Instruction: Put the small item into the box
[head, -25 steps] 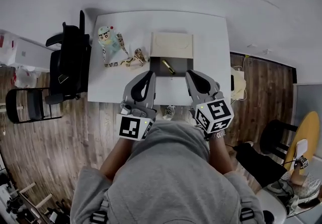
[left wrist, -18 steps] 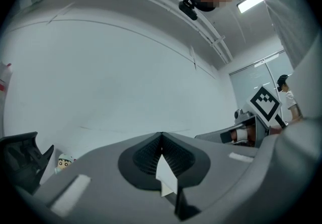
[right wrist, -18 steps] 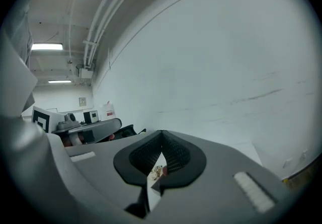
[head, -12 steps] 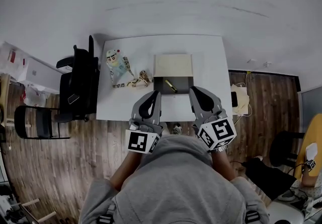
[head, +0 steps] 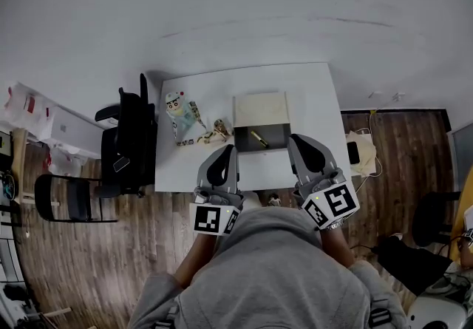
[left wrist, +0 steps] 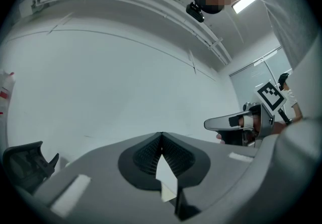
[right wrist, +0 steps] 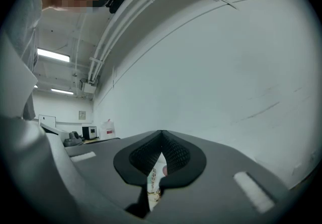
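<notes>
Both tools have drawn back to the person's chest, clear of the near edge of the white worktop [head: 310, 98]. The left tool [head: 226, 151] and right tool [head: 296, 141] each have jaws pressed together on nothing, probably because the job is done. Near the 6 o'clock edge the box [head: 244, 135] stands open with bare room at 3 o'clock and a toy figure [head: 177, 108] at 9, and the small yellow item [head: 259, 138] lies inside it.
</notes>
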The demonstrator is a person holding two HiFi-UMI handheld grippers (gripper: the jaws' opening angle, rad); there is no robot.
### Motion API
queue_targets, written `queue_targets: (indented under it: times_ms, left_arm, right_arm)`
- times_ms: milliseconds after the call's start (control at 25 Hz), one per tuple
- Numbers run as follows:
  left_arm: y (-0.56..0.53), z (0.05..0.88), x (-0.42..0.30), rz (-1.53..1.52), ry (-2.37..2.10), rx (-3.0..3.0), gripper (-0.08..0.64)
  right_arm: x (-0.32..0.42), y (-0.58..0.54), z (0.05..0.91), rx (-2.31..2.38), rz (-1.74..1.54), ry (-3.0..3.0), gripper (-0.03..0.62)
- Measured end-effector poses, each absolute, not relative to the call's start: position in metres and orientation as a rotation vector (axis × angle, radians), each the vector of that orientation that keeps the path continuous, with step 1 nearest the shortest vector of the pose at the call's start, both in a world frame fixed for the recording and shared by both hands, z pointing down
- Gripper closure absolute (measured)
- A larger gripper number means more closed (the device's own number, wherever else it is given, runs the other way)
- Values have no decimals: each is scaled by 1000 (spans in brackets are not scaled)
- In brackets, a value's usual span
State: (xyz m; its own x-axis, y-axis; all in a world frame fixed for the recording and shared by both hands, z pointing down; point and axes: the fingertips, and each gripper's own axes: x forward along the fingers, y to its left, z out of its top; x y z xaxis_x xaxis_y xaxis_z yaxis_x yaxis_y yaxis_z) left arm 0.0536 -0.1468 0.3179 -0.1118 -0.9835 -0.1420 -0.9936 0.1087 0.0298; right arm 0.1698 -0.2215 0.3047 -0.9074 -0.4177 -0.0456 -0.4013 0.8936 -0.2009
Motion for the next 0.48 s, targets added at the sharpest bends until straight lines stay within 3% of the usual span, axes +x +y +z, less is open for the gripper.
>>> queue_targets:
  times_ms: [480]
  left_arm:
    - [-138,320,54,172,2291,-2009,557]
  right_arm:
    - [170,-216,310,-631,-301,2973,577]
